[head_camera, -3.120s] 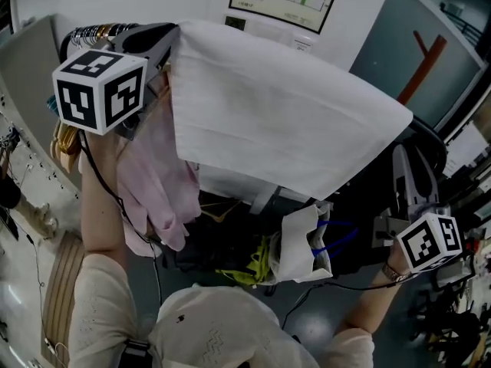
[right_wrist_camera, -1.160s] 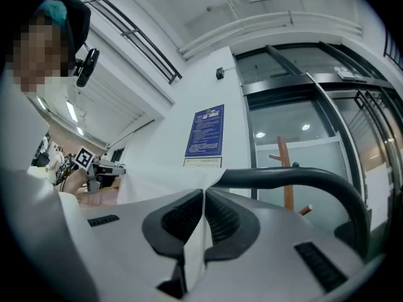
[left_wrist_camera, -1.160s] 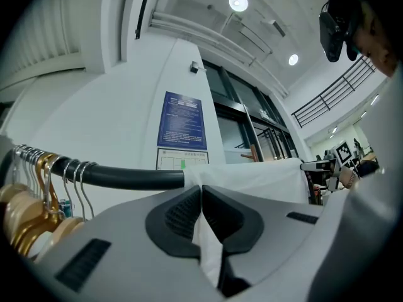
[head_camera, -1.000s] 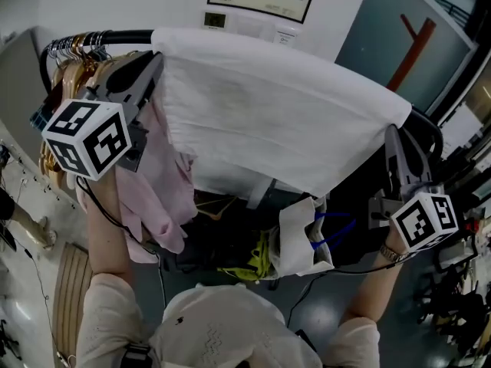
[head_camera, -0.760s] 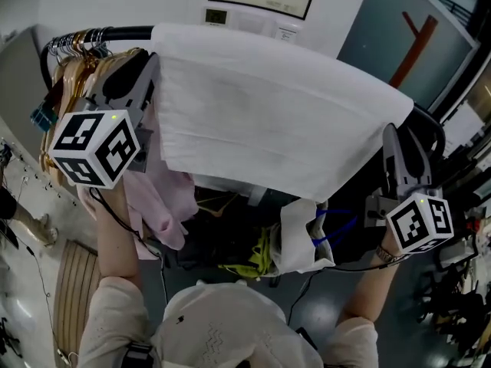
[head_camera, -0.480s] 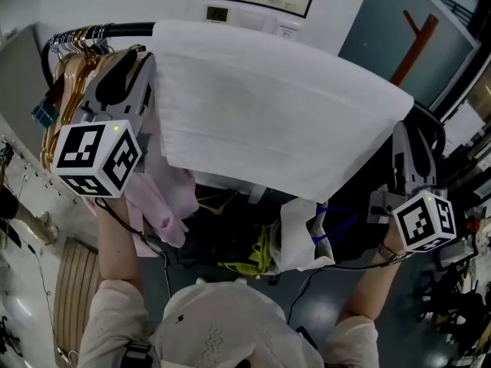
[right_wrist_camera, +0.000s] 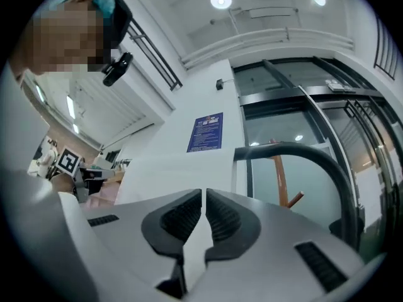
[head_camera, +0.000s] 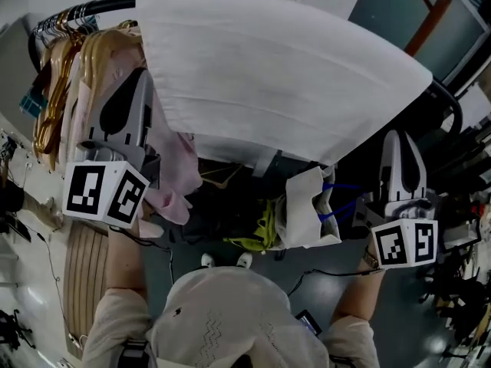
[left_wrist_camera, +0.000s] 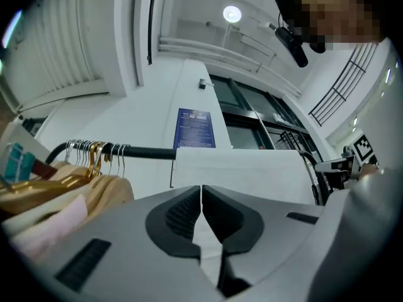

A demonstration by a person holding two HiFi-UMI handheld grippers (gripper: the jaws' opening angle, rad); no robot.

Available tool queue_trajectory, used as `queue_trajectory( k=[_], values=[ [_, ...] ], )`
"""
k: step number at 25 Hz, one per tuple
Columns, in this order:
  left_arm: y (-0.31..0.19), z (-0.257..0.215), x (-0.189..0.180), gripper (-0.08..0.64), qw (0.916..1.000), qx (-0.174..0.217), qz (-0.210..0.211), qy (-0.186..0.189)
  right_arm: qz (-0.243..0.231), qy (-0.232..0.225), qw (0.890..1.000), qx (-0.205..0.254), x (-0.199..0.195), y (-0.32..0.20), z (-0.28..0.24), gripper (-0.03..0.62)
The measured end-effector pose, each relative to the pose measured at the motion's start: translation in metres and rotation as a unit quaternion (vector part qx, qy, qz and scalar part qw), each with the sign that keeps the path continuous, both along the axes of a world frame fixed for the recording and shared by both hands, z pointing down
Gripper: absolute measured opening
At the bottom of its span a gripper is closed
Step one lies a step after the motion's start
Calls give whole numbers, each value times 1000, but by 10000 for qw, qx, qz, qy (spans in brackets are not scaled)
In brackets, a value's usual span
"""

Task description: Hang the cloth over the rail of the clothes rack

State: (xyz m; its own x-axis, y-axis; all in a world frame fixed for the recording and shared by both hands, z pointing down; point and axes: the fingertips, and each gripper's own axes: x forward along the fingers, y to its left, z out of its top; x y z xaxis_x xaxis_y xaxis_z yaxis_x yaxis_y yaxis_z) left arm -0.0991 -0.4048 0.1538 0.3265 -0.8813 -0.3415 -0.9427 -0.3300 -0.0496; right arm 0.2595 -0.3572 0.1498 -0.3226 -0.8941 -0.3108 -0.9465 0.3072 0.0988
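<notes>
Draping over the rail point(head_camera: 84, 10) in the head view, the cloth point(head_camera: 284, 75) looks thin, light and limp. It would likely slide off the smooth rail if tugged, so its side hems just below the rail seem the best hold. The left claw point(head_camera: 140, 79) and right claw point(head_camera: 400, 138) hang below the rail, clear of the cloth.

Left gripper view: the claw is pressed together, empty.

Right gripper view: the claw is closing, a thin slit left, nothing in it.

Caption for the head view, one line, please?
White cloth draped over the rack rail; left hand-held gripper and right hand-held gripper below it, empty, right jaws closing.
</notes>
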Motion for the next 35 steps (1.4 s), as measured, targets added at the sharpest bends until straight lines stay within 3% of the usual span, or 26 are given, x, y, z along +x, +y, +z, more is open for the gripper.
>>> queue_trajectory(
  k=[3, 8, 12, 19, 23, 28, 35],
  values=[
    [8, 32, 10, 12, 9998, -140, 120, 4, -207, 158, 9996, -128, -17, 4, 30, 18],
    [32, 83, 52, 12, 9975, -152, 641, -251, -1102, -478, 9912, -560, -49, 15, 81, 18],
    [39, 131, 91, 12, 9939, -477, 884, -459, -1529, -838, 9810, -848, -67, 11, 122, 18],
    [40, 210, 111, 12, 9832, -1463, 1085, -114, -1581, -791, 9670, -1835, -99, 3, 213, 18],
    [50, 249, 131, 14, 9797, -1520, 1295, -158, -1497, -701, 9589, -2306, -121, 6, 270, 18],
    [56, 283, 142, 14, 9755, -1861, 1151, -242, -1450, 13, 9629, -2277, -137, 17, 302, 18],
    [66, 307, 149, 13, 9722, -1937, 1208, -511, -1700, -102, 9542, -2460, -150, 31, 314, 18]
  ],
)
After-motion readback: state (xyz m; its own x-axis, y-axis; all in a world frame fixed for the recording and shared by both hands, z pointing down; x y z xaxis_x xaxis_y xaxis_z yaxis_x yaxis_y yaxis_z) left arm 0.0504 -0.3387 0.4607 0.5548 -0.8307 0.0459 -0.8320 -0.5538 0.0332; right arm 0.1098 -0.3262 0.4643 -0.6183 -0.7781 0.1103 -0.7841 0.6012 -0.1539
